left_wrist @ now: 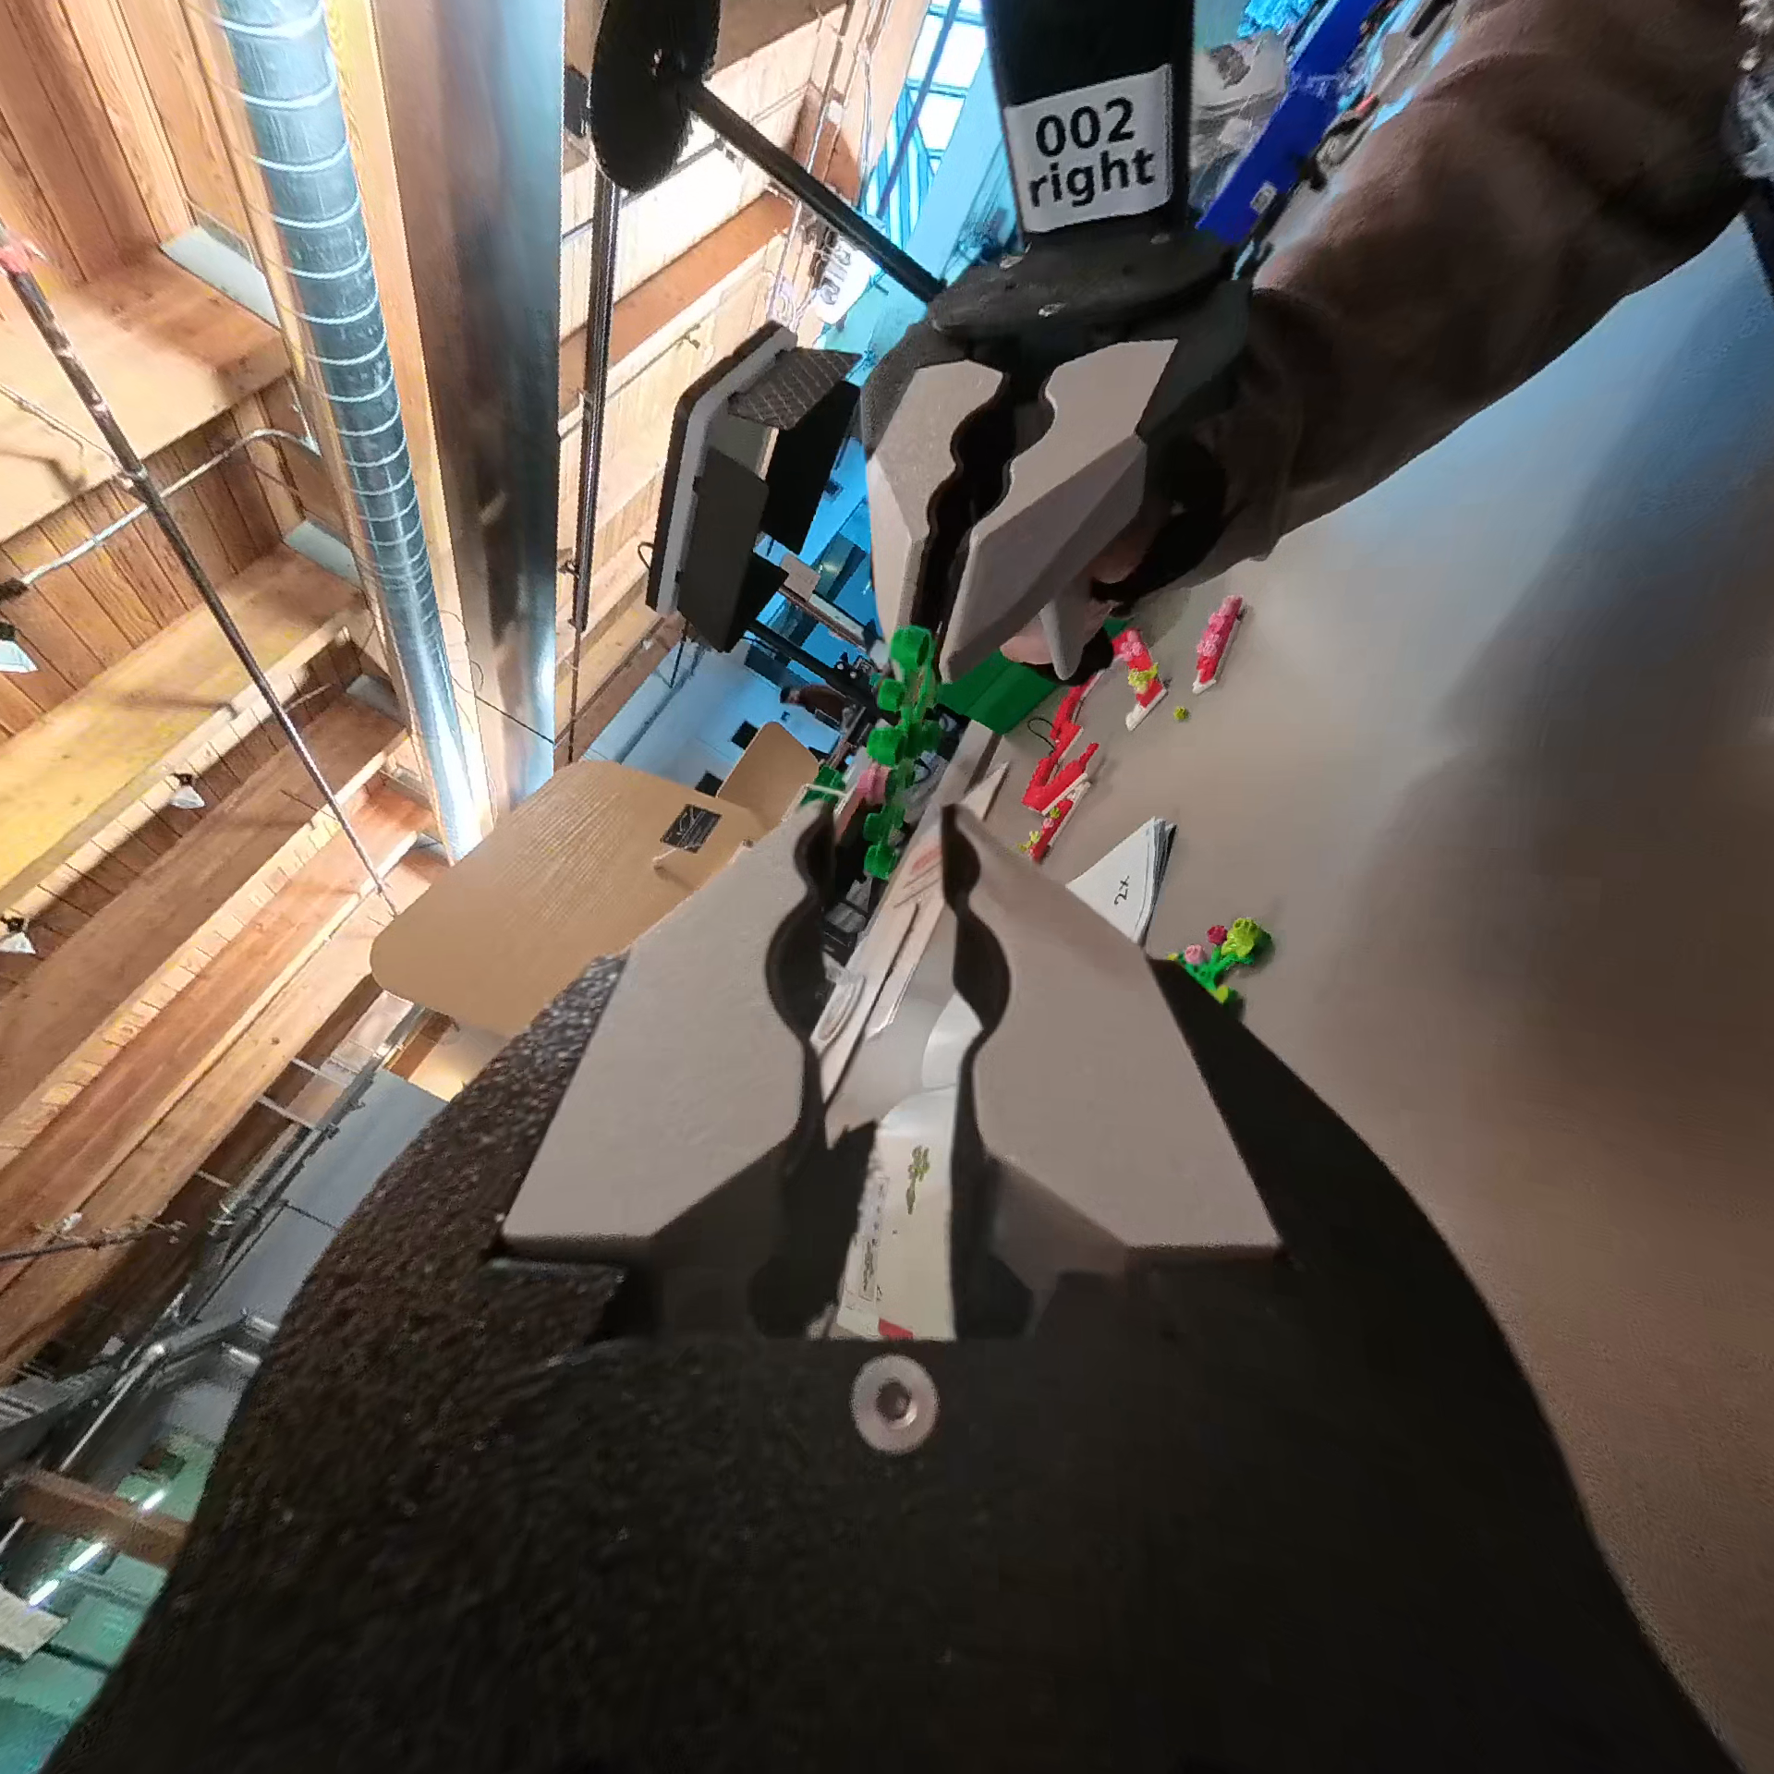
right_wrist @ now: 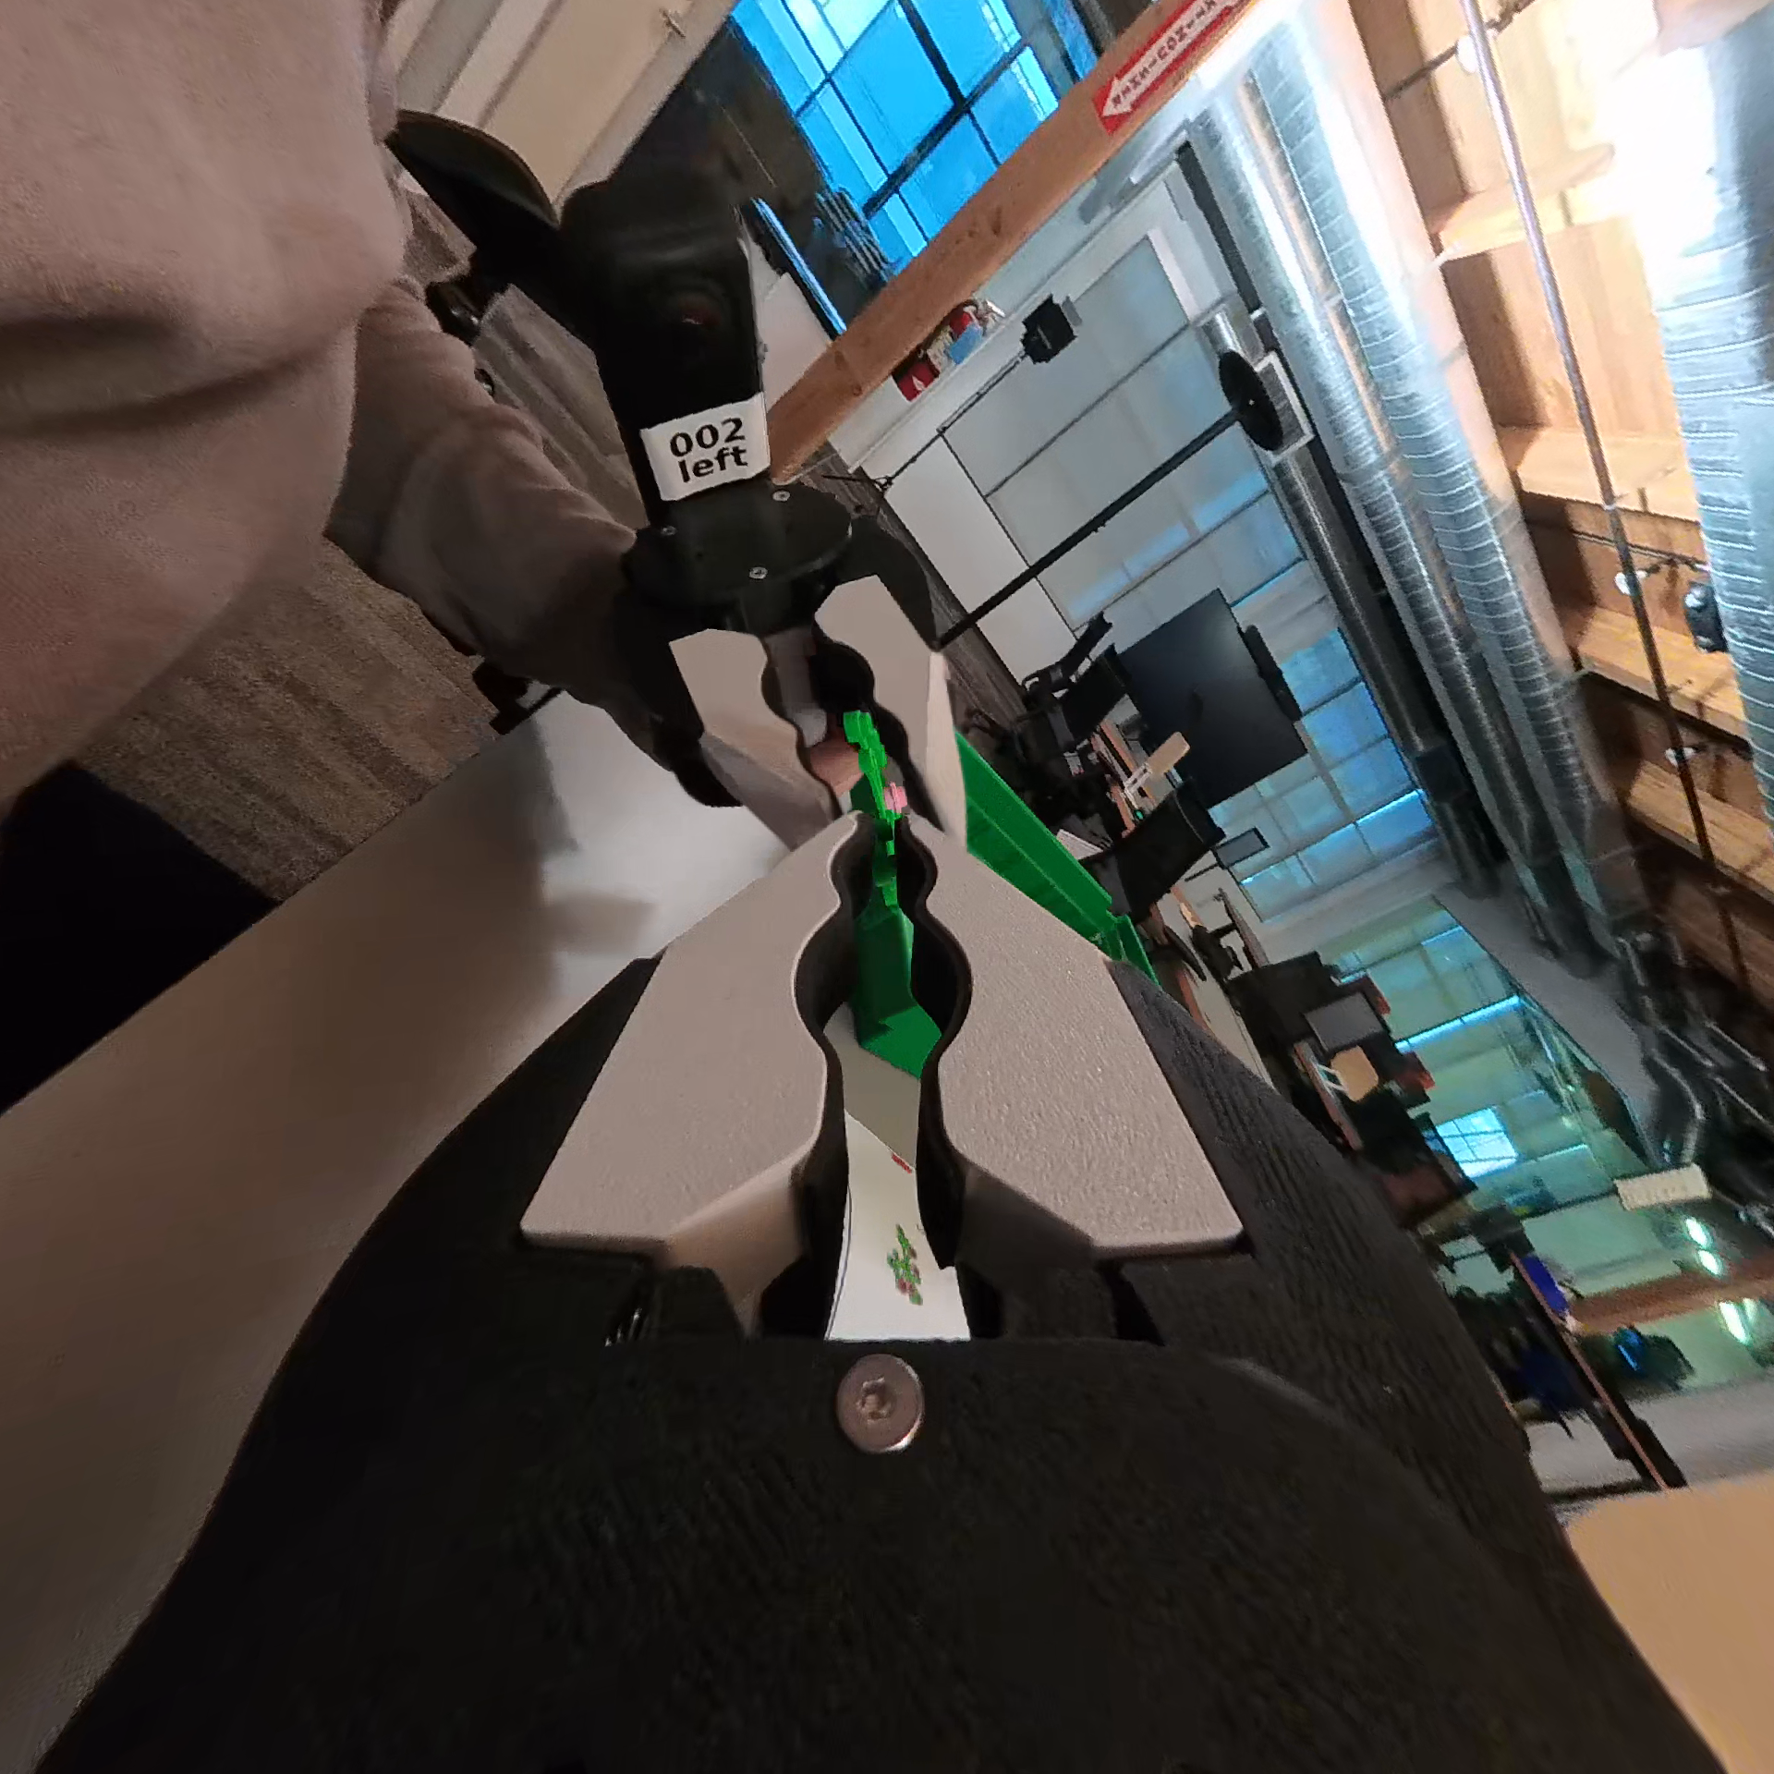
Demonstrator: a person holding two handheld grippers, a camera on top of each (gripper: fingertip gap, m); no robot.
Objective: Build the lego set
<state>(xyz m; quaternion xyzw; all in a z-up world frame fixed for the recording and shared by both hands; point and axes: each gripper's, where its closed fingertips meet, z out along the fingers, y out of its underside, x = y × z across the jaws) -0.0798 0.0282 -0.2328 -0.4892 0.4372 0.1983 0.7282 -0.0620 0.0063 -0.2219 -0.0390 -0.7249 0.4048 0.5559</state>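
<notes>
Overhead, both grippers meet on one green lego stem (left_wrist: 900, 744).
Left gripper (left_wrist: 881, 818), its tips slightly parted, touches the stem's lower end; right gripper (right_wrist: 888, 826) pinches its top. Red-pink lego pieces (left_wrist: 1061, 758) lie on the table (left_wrist: 1440, 768) at 3 o'clock.

Bright window daylight; fisheye-warped edges; slight motion blur.

Each claw body carries a white printed label (left_wrist: 1090, 149) (right_wrist: 708, 455); a red sign (right_wrist: 1166, 59) sits on a beam.
</notes>
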